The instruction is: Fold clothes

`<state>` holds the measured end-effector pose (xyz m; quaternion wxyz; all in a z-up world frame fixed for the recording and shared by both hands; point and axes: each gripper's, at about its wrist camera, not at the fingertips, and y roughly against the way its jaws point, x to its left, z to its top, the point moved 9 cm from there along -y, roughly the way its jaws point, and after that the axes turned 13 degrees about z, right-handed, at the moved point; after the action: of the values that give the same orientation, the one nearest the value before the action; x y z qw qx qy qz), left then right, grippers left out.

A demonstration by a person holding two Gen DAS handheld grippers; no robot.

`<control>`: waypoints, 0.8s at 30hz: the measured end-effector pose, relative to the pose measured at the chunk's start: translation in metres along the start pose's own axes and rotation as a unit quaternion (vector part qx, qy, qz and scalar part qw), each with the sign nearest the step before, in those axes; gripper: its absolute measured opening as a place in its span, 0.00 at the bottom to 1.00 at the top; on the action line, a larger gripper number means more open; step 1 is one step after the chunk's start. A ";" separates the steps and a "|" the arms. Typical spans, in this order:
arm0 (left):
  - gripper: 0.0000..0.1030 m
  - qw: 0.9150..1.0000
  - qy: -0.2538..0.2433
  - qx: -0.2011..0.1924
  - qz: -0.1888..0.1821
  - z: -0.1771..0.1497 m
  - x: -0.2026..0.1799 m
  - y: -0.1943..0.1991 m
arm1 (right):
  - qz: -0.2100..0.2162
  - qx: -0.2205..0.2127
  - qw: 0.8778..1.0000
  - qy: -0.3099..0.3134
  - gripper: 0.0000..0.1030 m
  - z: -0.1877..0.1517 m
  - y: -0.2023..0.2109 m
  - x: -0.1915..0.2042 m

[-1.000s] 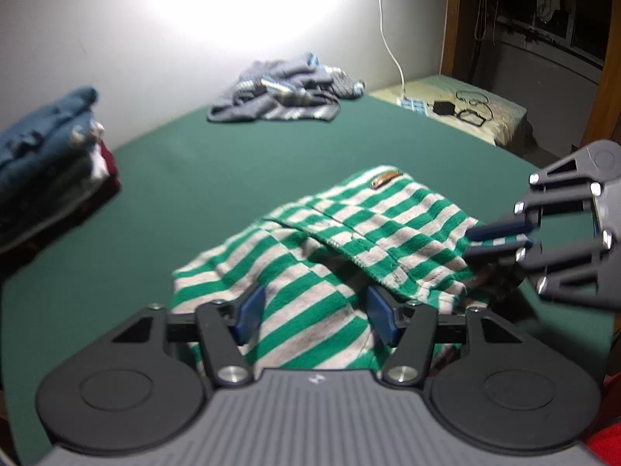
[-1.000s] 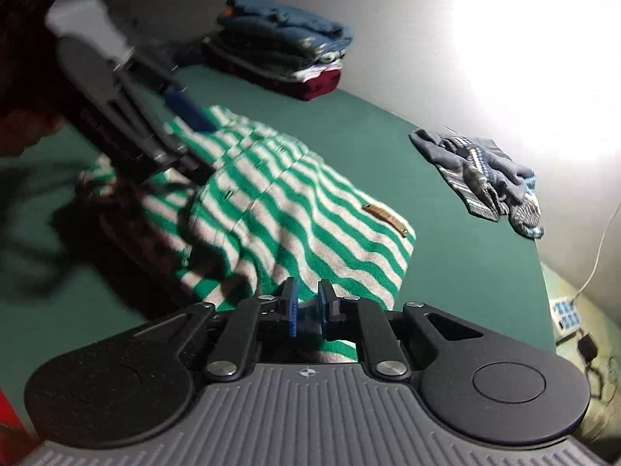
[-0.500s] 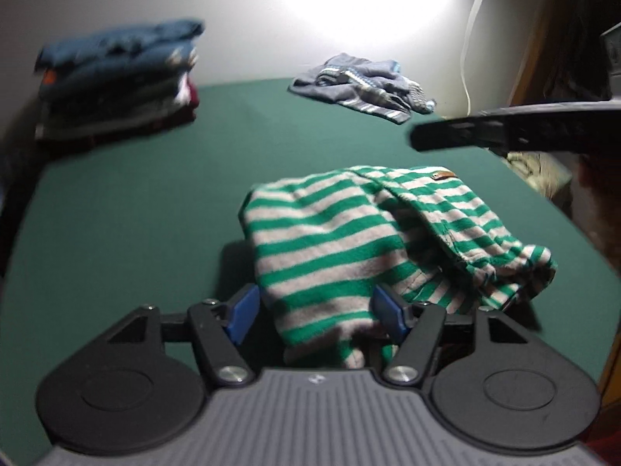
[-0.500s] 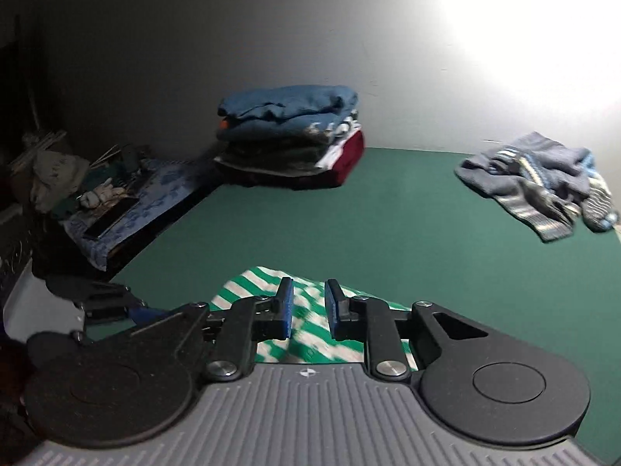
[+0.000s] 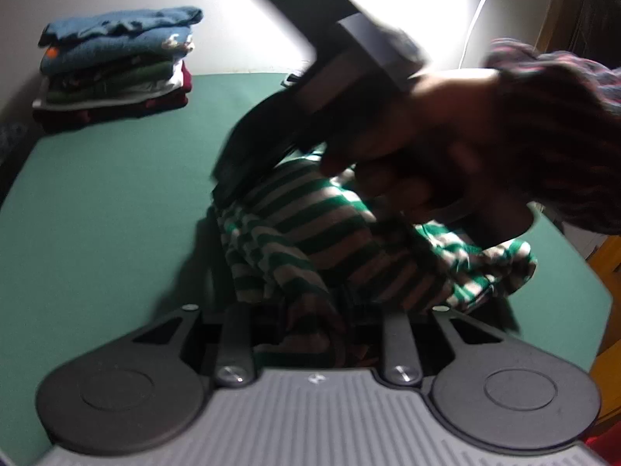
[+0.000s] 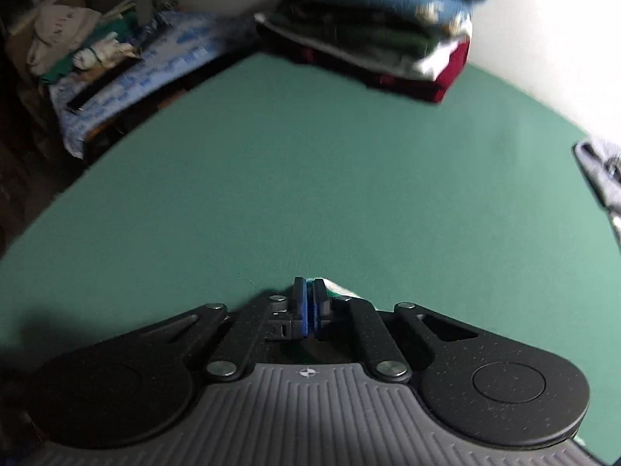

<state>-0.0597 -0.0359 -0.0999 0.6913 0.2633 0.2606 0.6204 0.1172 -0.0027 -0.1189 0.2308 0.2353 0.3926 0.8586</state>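
A green table (image 6: 310,178) fills most of both views and serves as the reference for everything else. At its far edge, against the pale wall, stands a stack of folded clothes (image 5: 116,70), blue pieces on top and dark red at the bottom; the same stack shows in the right wrist view at the far right corner of the table (image 6: 380,27). Beyond the table's far left edge in that view lies a bed or bench with a blue patterned cover (image 6: 155,58), cluttered with small items. On the table's near middle, in the left wrist view, lies the green-and-white striped garment (image 5: 310,240), bunched and rumpled, one end trailing toward the camera. A hand (image 5: 427,147) in a dark patterned sleeve hangs above the garment, holding the right gripper body, blurred and pointed down at the garment's far left part. The left gripper (image 5: 318,322) has its jaws spread wide, with striped cloth lying between them; its fingertips are hidden under the fabric, so whether they press on it cannot be told. The right gripper (image 6: 308,303) has its blue pads brought together, and a small corner of striped cloth shows at their tips, pinched there just above the table. At the table's right edge a grey garment (image 6: 601,178) is partly in view.
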 end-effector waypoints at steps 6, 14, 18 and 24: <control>0.30 1.000 -0.002 0.008 -0.016 0.000 0.006 0.006 | 0.044 -0.086 0.994 -0.058 0.10 -0.002 0.038 -0.008; 0.48 0.999 -0.026 -0.011 0.041 0.008 0.045 0.034 | -0.128 -0.206 0.963 -0.114 0.26 -0.109 0.191 -0.045; 0.55 0.997 -0.039 -0.019 0.059 0.023 0.058 0.040 | -0.195 -0.165 0.958 -0.130 0.27 -0.185 0.210 -0.046; 0.71 0.996 0.050 0.031 0.069 0.031 0.064 0.004 | -0.151 -0.205 0.936 -0.244 0.35 -0.213 0.222 -0.061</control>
<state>-0.0351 0.0272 -0.0766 0.6243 0.2711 0.2948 0.6708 -0.0066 -0.2883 -0.0823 0.4895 0.3234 0.1706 0.7917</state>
